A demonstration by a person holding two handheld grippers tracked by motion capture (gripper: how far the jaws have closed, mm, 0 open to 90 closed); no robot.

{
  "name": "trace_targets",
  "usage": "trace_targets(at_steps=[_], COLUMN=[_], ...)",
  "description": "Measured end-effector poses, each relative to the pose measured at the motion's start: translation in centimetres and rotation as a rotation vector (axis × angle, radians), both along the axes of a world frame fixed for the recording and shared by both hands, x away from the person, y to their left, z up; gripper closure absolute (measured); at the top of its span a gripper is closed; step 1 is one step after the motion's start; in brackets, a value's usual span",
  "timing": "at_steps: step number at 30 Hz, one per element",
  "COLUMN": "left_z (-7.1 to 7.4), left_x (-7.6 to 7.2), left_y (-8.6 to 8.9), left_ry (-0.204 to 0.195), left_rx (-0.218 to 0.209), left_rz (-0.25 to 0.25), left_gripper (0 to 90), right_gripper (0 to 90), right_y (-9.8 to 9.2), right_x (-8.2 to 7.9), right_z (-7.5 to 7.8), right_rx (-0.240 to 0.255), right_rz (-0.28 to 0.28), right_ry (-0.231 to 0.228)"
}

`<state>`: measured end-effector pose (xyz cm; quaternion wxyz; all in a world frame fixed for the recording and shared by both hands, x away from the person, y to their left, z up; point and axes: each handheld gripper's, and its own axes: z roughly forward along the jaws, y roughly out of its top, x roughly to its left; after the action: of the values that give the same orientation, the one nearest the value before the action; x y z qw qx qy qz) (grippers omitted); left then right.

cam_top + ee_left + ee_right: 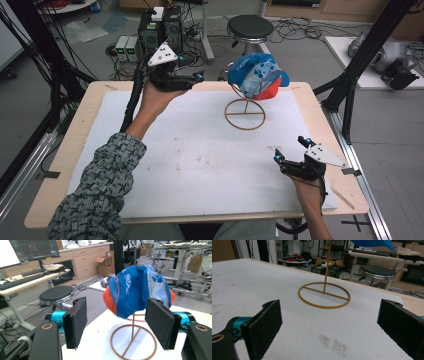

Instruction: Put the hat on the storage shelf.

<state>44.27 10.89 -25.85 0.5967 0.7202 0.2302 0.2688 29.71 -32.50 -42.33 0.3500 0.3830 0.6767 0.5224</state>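
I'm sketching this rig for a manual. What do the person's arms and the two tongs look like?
Both tongs, left and right, are black with flat dark pads, turquoise fittings, a grey three-cornered plate on top and a black cable. The left forearm wears a black-and-white patterned sleeve.

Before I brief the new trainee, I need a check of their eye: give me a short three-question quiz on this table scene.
1. True or false: the blue and orange cap lies flat on the table.
2. Which tongs are raised near the cap: left or right?
3. What shape is the base of the wire stand?

Key: 1. False, it sits atop the stand. 2. Left. 3. A ring with crossbars.
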Motion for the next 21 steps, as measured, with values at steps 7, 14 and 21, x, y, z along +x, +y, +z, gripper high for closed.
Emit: trace_targets(at_steps=[7,14,21], left_z=[-1.2,-2.5,-4.4], left_x=[-1.7,-3.4,-5.7], left_y=[2.8,5.8,9.0], left_ry=[-0.014,-0.009,-0.001], left_rx=[0.014,0.002,-0.027], left_rz=[0.052,0.105,0.165], left_gripper=[32.5,32.0,31.0], right_gripper=[4.8,4.8,4.8], right_y=[0.0,-0.1,0.1], right_x=[0.0,0.0,0.2], right_z=[0.0,0.0,0.0], right_rx=[0.001,0.002,0.001], right_rz=[0.000,-0.002,0.000], right_ry=[-0.001,0.001,-0.002])
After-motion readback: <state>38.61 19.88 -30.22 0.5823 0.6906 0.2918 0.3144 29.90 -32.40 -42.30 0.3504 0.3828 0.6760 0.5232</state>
